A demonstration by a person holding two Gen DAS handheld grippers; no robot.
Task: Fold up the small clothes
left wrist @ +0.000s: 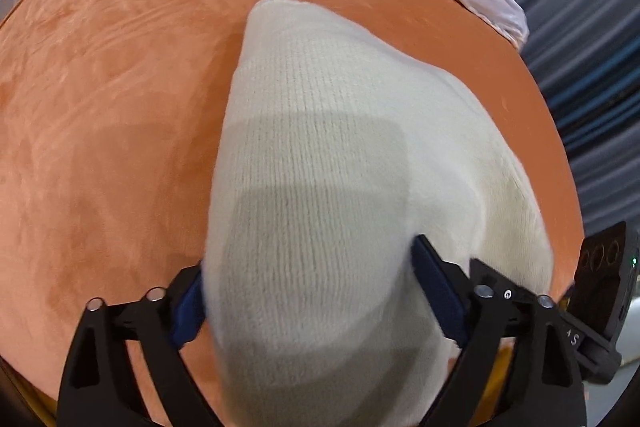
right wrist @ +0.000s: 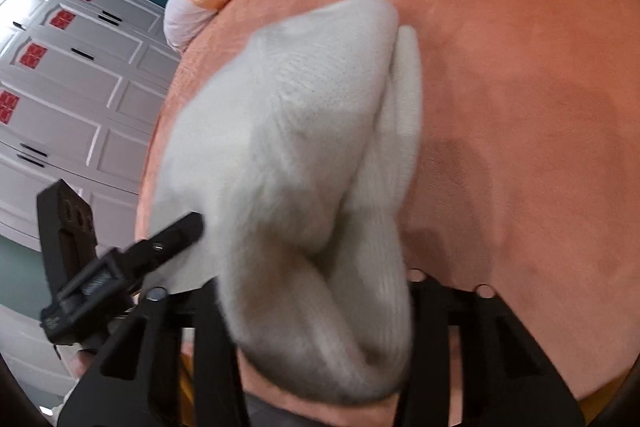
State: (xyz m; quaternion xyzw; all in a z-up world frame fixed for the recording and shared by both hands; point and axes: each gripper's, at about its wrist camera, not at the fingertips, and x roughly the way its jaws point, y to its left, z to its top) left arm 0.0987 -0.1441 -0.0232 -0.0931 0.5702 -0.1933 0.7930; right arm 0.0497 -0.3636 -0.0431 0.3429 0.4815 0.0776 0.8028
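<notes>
a cream ribbed-knit garment (left wrist: 320,163) lay bunched on the velvety orange bed (left wrist: 112,107), between the wide-open left hand-held gripper (left wrist: 308,279) and gripped by the right hand-held gripper (right wrist: 316,291).

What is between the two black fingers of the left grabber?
The white knitted sock fills the gap between the left gripper fingers, lying on the orange blanket. The left wrist view shows it.

White knit garment (left wrist: 320,155), orange bedspread (left wrist: 112,87)
</notes>
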